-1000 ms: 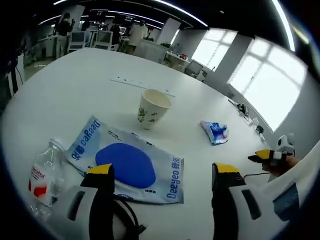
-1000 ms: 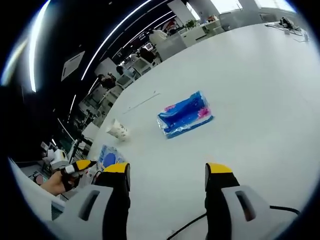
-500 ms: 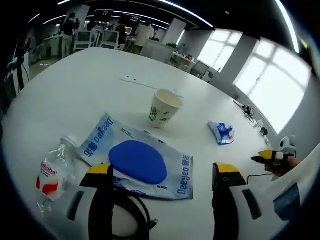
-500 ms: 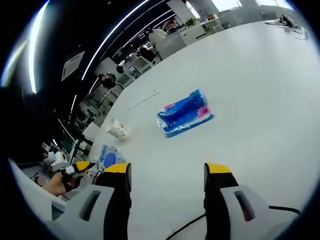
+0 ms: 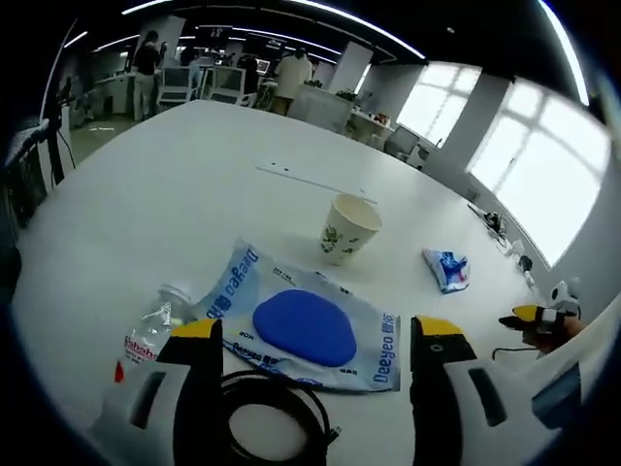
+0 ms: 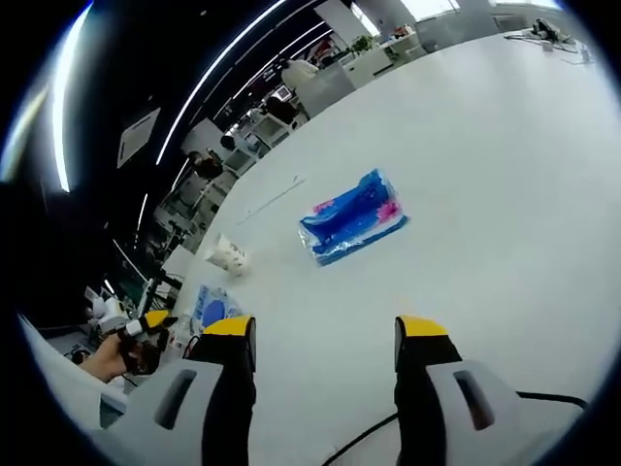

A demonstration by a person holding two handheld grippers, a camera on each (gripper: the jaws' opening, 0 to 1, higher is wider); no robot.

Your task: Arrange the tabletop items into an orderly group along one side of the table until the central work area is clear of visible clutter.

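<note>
On the white table (image 5: 146, 184) a flat pale-blue packet with a dark blue oval (image 5: 306, 325) lies just beyond my left gripper (image 5: 315, 335), whose jaws stand open and empty. A clear plastic bottle with a red label (image 5: 146, 335) lies left of the packet. Farther off a paper cup (image 5: 347, 229) stands upright, and a small blue wrapper (image 5: 446, 269) lies to its right. In the right gripper view the same blue wrapper (image 6: 351, 217) lies ahead of my open, empty right gripper (image 6: 325, 335). The cup (image 6: 227, 255) and the packet (image 6: 210, 307) are far left there.
A coiled black cable (image 5: 267, 417) hangs between the left jaws. A long white strip (image 5: 310, 180) lies beyond the cup. The other gripper's yellow tip (image 5: 534, 316) shows at the right, held by a hand. Desks, chairs and people stand at the back of the room.
The left gripper view has pulled back and swung left, so packet, cup and bottle sit farther right and smaller. The right gripper view has barely shifted. Nothing on the table moved.
</note>
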